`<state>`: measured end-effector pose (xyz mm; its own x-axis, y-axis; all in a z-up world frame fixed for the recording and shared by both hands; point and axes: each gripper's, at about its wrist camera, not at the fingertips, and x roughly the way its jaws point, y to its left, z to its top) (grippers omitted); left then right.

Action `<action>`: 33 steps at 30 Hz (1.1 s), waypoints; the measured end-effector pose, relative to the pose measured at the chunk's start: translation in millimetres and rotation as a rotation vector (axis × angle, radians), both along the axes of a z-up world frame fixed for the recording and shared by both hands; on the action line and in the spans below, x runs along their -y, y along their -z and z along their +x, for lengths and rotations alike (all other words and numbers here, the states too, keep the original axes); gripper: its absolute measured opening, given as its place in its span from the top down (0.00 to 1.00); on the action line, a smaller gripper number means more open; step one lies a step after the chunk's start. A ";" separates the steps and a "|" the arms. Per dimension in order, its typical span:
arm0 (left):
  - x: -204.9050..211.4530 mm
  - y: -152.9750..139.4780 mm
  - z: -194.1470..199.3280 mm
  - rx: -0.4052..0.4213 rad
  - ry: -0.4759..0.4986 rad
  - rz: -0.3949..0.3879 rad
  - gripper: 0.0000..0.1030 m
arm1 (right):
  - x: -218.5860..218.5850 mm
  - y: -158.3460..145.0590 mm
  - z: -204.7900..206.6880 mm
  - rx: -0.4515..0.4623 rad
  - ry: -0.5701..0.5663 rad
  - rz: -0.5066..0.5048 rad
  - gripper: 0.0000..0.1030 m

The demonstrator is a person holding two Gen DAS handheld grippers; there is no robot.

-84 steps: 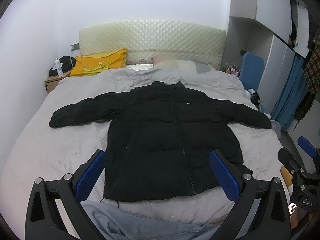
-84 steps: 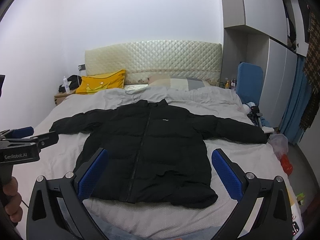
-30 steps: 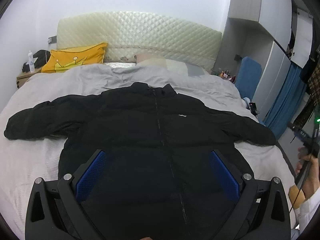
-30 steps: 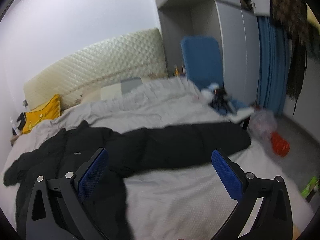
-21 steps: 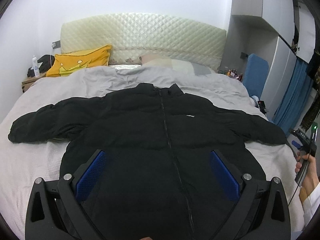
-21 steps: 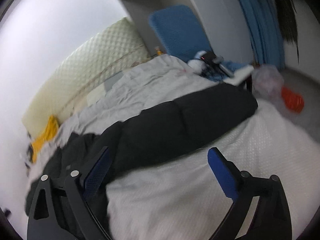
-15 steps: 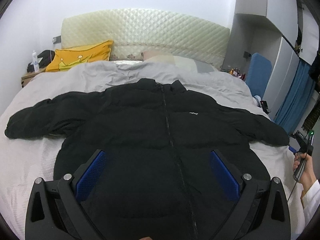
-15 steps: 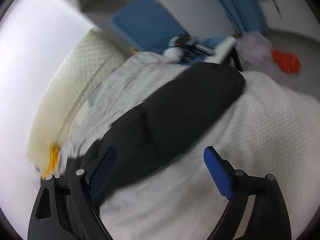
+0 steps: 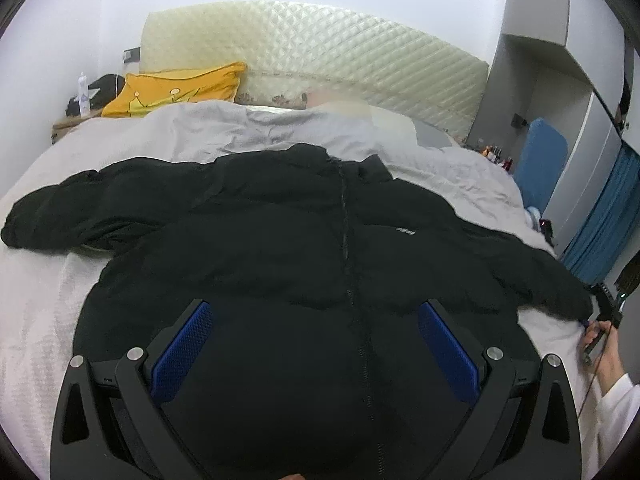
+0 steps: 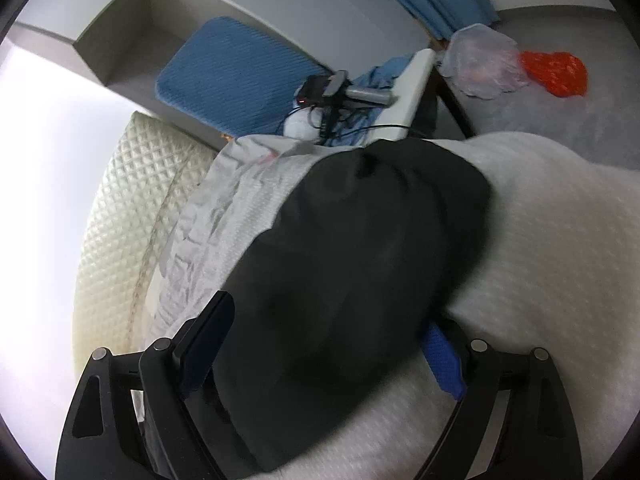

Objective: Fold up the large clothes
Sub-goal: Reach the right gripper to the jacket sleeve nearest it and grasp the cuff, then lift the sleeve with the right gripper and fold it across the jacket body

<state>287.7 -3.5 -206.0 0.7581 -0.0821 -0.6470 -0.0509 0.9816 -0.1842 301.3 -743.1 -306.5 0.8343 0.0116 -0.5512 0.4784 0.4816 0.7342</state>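
A black puffer jacket lies spread flat, front up, on the bed, both sleeves out to the sides. My left gripper is open and hovers above the jacket's lower front. My right gripper is open, with the jacket's right sleeve lying between its blue pads near the cuff. In the left wrist view the right gripper shows at the sleeve end at the far right.
A cream quilted headboard, a yellow pillow and a grey duvet are at the bed's head. A blue chair, a small table with cables, a plastic bag and a red object are beside the bed.
My right gripper has swung right and dropped onto the right sleeve, which now lies between its fingers. My left gripper has moved forward over the jacket body.
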 end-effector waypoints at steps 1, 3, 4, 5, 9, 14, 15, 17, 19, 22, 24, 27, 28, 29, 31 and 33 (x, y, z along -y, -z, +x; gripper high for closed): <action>3.0 -1.4 0.8 0.005 0.017 0.005 0.00 | -0.4 -0.2 6.5 -0.006 -0.013 -0.011 0.19; 7.3 -6.6 0.1 0.007 0.002 0.048 0.00 | -4.6 -0.3 21.4 -0.015 -0.053 -0.036 0.34; 8.9 -9.9 -0.9 0.009 -0.003 0.055 0.00 | -5.1 0.6 28.4 -0.018 -0.071 -0.040 0.39; 10.3 -14.1 -3.8 0.016 -0.005 0.059 0.00 | -8.4 -0.6 35.4 -0.027 -0.090 -0.044 0.50; 15.1 -30.2 -16.8 0.007 -0.032 0.102 0.00 | -14.9 -18.7 45.9 0.001 -0.116 -0.061 0.85; 18.1 -55.6 -35.5 -0.009 -0.070 0.101 0.00 | -27.7 -64.0 43.8 0.025 -0.149 -0.153 0.92; 20.1 -61.0 -39.2 -0.008 -0.070 0.111 0.00 | -30.2 -75.4 41.7 0.035 -0.151 -0.169 0.92; 28.8 -75.4 -47.7 0.000 -0.067 0.161 0.00 | -36.3 -97.0 36.4 0.057 -0.156 -0.203 0.93; 36.6 -87.5 -52.9 -0.008 -0.065 0.188 0.00 | -44.6 -117.4 29.3 0.067 -0.162 -0.240 0.93; 42.6 -102.1 -56.5 -0.029 -0.046 0.171 0.00 | -64.9 -155.6 24.8 0.074 -0.190 -0.316 0.93; 45.6 -110.1 -58.1 -0.034 -0.040 0.171 0.00 | -80.8 -181.2 25.7 0.083 -0.215 -0.368 0.94; 44.8 -113.8 -57.4 -0.034 -0.044 0.205 0.00 | -110.8 -223.6 26.4 0.127 -0.241 -0.416 0.94; 41.5 -113.9 -57.6 -0.029 -0.052 0.202 0.00 | -119.9 -234.5 27.4 0.139 -0.248 -0.433 0.94; 37.4 -113.5 -56.9 -0.029 -0.054 0.194 0.00 | -132.4 -246.5 28.4 0.150 -0.259 -0.455 0.94; 29.0 -111.3 -53.6 -0.030 -0.055 0.196 0.00 | -155.2 -264.8 30.9 0.170 -0.278 -0.485 0.94; 20.4 -105.3 -50.2 -0.031 -0.067 0.231 0.00 | -185.0 -282.3 33.9 0.194 -0.301 -0.517 0.93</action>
